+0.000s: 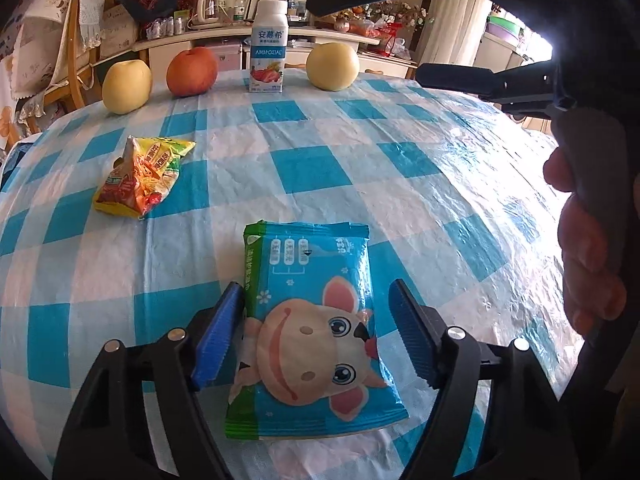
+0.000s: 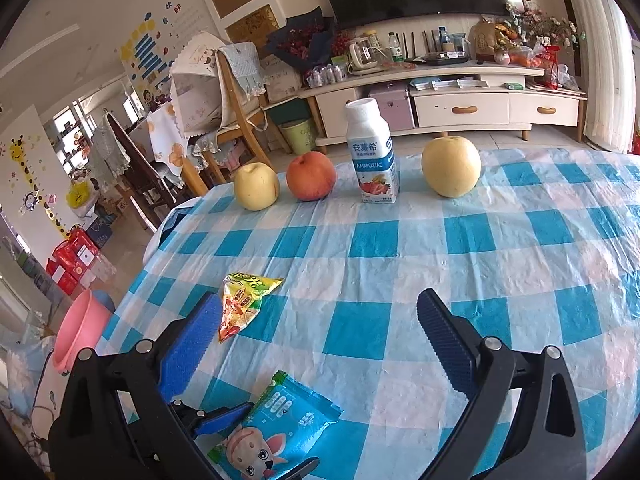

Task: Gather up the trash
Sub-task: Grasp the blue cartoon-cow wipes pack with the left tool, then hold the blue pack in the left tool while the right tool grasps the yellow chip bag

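Fruit (image 1: 192, 71) and bottle (image 1: 268, 47) line the far edge; blue packet (image 1: 308, 320) lies lengthwise between the open left gripper (image 1: 316, 336); right gripper (image 2: 320, 344) open, empty.

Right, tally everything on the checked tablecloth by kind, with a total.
Crinkled plastic snack wrappers: 2, blue cartoon-cow one, yellow-orange one
Round yellow pears: 2
Round red apple: 1
White yogurt-drink bottle: 1
Total: 6

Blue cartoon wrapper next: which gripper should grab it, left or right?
Left. The left gripper is open with the blue cartoon wrapper lying between its fingers on the checked tablecloth, so it likely only needs to close. The right gripper is open, holds nothing and sits above it.
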`<move>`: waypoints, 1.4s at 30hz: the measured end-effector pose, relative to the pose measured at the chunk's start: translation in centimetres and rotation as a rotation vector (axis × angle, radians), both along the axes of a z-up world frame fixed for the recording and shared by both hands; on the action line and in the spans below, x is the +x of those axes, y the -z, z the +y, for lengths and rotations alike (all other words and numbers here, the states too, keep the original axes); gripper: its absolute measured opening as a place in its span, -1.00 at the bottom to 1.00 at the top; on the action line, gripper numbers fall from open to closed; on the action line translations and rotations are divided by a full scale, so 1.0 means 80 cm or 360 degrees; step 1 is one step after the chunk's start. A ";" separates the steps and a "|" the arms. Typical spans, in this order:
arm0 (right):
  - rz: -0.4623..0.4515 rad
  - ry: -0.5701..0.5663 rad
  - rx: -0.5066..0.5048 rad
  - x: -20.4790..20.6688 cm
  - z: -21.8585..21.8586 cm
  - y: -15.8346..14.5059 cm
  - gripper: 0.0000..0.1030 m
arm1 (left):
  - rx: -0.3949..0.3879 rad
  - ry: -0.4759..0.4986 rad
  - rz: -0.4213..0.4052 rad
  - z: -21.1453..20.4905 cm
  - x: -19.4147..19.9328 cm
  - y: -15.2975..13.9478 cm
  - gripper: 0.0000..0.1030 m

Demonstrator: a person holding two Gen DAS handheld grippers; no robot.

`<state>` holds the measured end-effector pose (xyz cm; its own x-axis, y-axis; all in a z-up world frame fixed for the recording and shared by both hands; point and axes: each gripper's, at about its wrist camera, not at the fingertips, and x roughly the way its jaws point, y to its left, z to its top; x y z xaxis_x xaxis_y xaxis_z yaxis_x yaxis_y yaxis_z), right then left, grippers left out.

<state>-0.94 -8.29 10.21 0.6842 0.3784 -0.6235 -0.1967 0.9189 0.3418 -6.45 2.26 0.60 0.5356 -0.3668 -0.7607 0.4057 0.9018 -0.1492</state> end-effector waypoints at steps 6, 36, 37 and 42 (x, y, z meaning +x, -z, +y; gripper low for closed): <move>0.0046 -0.0050 -0.0052 0.011 0.016 0.013 0.88 | -0.0015 -0.0014 -0.0008 0.007 0.002 -0.001 0.10; 0.0283 -0.0360 0.0182 0.103 0.120 0.084 0.45 | -0.0115 -0.0510 -0.0047 0.185 0.020 -0.038 -0.07; 0.0295 -0.0346 0.0184 0.104 0.121 0.087 0.44 | -0.0114 -0.0524 -0.0054 0.190 0.021 -0.039 -0.07; 0.0288 -0.0288 0.0279 0.108 0.115 0.088 0.33 | -0.0148 -0.0560 -0.0051 0.205 0.024 -0.040 -0.07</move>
<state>7.72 0.95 3.18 0.4796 0.5965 -0.6436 -0.2732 0.7984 0.5365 -4.57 18.65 3.77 0.6645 -0.2225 -0.7134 0.0790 0.9702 -0.2290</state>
